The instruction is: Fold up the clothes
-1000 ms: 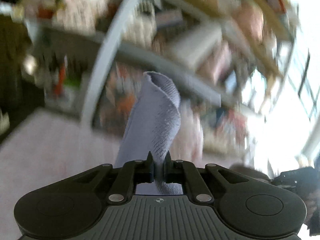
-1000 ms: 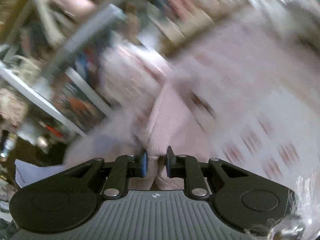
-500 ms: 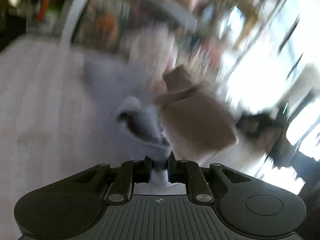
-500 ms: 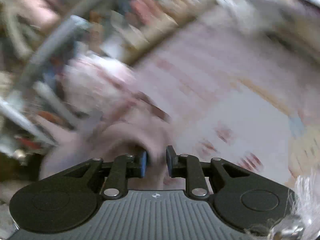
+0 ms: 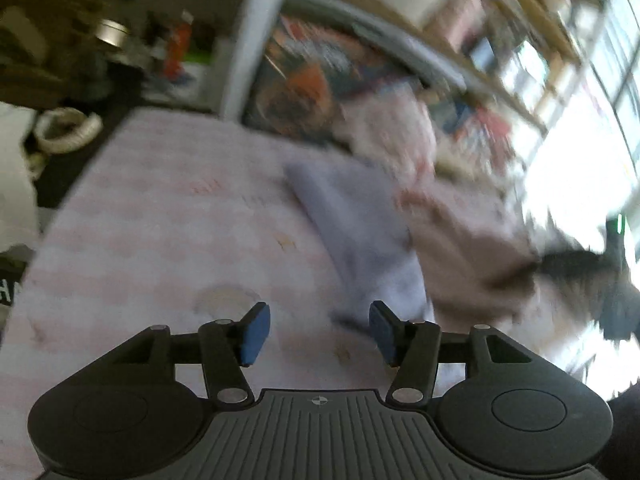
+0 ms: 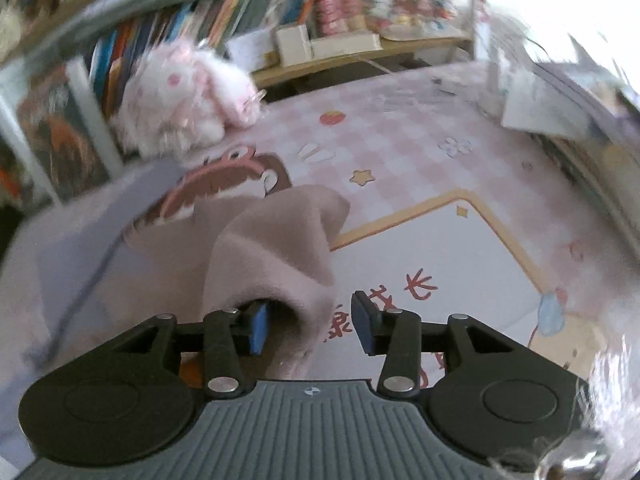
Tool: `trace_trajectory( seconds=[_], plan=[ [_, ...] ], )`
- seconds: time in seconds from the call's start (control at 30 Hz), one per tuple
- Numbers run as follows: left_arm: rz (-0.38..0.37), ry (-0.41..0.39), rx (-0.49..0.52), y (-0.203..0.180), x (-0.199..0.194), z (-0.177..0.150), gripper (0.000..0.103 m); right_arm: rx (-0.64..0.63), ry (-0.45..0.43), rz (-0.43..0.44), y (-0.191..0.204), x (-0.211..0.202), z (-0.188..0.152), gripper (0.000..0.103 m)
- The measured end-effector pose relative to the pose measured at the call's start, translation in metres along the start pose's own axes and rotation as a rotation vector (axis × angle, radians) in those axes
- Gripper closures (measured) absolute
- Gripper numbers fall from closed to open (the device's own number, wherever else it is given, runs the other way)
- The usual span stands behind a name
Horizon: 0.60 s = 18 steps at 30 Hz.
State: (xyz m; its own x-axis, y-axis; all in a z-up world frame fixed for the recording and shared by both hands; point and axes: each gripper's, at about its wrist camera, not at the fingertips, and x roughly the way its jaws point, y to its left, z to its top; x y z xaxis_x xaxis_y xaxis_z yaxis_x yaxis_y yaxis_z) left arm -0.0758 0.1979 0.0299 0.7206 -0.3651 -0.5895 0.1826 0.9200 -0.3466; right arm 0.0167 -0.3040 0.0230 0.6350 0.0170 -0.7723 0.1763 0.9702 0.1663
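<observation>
Both grippers are letting go at once here. The left gripper (image 5: 318, 334) has its blue pads spread and still widening, with nothing between them, just the pink checked cloth (image 5: 160, 240) of the bench underneath. The lavender garment (image 5: 360, 232) lies on that cloth at about 1 o'clock from the left gripper, running away toward 12, its near end just beside the right-hand pad. It's blurry, so I can't tell how neatly it lies.

The right gripper (image 6: 308, 322) is opening too. A bunched fold of the dusty-pink fleece garment (image 6: 276, 248) droops between its jaws, draped over the left pad and clear of the right one, so it isn't pinched. From the right wrist view the rest of that garment spreads out toward 10 o'clock, partly over the lavender one, which runs toward 11. A brown cartoon print (image 6: 224, 184) on the bench cloth peeks out past them at 11.

A fluffy pink-and-white plush toy (image 6: 188, 100) sits at 11 o'clock at the far edge of the bench, against the bookshelf (image 6: 132, 40). As for containers: the shelf is packed with upright books, and a lower wooden ledge at 12 to 1 o'clock carries some pale cardboard boxes (image 6: 328, 44) with small colourful items behind them, too blurred to name. In the left wrist view, a ring of white tape or cord (image 5: 66, 130) lies off the bench at 10 o'clock.
</observation>
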Motion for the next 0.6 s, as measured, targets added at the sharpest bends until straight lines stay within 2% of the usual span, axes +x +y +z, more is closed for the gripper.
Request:
trace_trajectory(
  seconds=[0.03,0.1,0.13,0.2,0.3,0.4,0.43,0.53,0.6],
  plan=[
    [0.012,-0.021,-0.008,0.001,0.001,0.005,0.048,-0.026,0.003,-0.012,0.004,0.003,-0.001,0.065],
    [0.031,-0.059,-0.006,-0.003,0.008,0.018,0.050,-0.061,0.002,-0.038,0.011,0.010,-0.001,0.081],
    [0.031,-0.072,0.017,-0.011,0.018,0.023,0.050,-0.074,-0.002,-0.052,0.013,0.013,-0.002,0.089],
    [0.036,-0.086,0.091,-0.033,0.043,0.035,0.050,-0.091,-0.010,-0.049,0.017,0.018,0.000,0.095],
    [0.096,-0.081,0.246,-0.071,0.081,0.054,0.050,-0.160,-0.049,0.036,0.026,0.015,0.010,0.097],
    [0.130,-0.074,0.357,-0.106,0.120,0.070,0.050,-0.196,-0.194,0.082,0.025,0.004,0.034,0.097],
    [0.136,-0.071,0.383,-0.116,0.133,0.076,0.050,-0.162,-0.242,0.072,0.018,0.003,0.046,0.097],
    [0.173,-0.030,0.447,-0.144,0.176,0.088,0.050,-0.034,-0.311,-0.009,-0.007,0.018,0.077,0.097],
    [0.208,0.019,0.487,-0.162,0.213,0.094,0.050,-0.059,-0.246,-0.048,-0.013,0.037,0.085,0.095]
  ],
)
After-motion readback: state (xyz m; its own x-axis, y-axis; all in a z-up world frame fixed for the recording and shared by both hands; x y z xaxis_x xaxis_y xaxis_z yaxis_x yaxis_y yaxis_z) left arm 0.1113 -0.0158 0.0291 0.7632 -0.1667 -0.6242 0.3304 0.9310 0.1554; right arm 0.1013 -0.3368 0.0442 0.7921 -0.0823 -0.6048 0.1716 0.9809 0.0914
